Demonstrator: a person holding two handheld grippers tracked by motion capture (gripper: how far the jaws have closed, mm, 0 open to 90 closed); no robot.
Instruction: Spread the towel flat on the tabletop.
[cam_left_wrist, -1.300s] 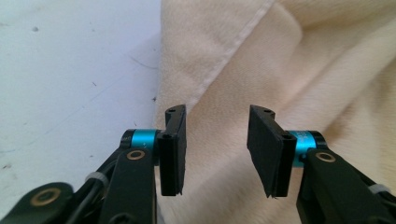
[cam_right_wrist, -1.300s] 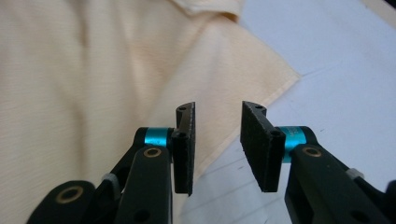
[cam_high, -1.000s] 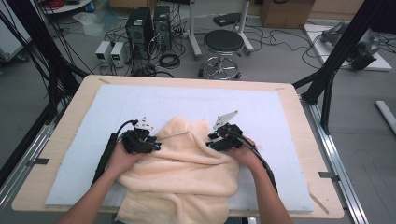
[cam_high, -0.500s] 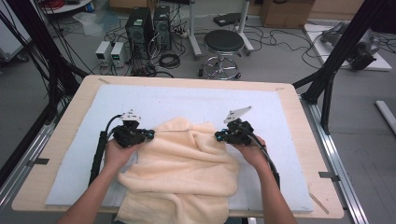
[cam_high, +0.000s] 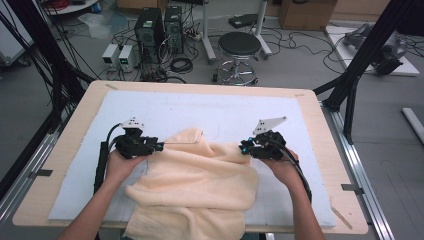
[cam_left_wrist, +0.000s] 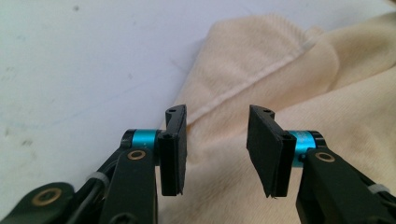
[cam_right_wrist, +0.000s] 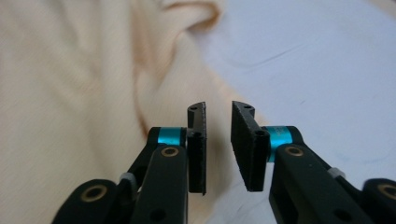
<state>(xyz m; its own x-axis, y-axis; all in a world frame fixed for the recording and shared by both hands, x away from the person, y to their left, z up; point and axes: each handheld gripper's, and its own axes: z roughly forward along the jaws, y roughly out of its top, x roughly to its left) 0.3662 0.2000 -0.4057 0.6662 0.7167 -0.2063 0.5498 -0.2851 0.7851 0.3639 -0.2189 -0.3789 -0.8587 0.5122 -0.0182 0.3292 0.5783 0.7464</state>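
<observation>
High view: two hand-held grippers, one cream towel, white-covered table.

Left gripper (cam_high: 159, 147): jaws parted with nothing between them, having just been opening; pointed inward at the towel's (cam_high: 197, 185) left edge; left hand (cam_high: 120, 164) behind it, forearm entering from the bottom. Right gripper (cam_high: 242, 147): jaws narrowly apart, likewise just opening, nothing clamped; at the towel's right edge; right hand (cam_high: 282, 165) behind. Towel: rumpled, lying between both grippers, its near part hanging over the near edge of the table (cam_high: 310, 107).
</observation>
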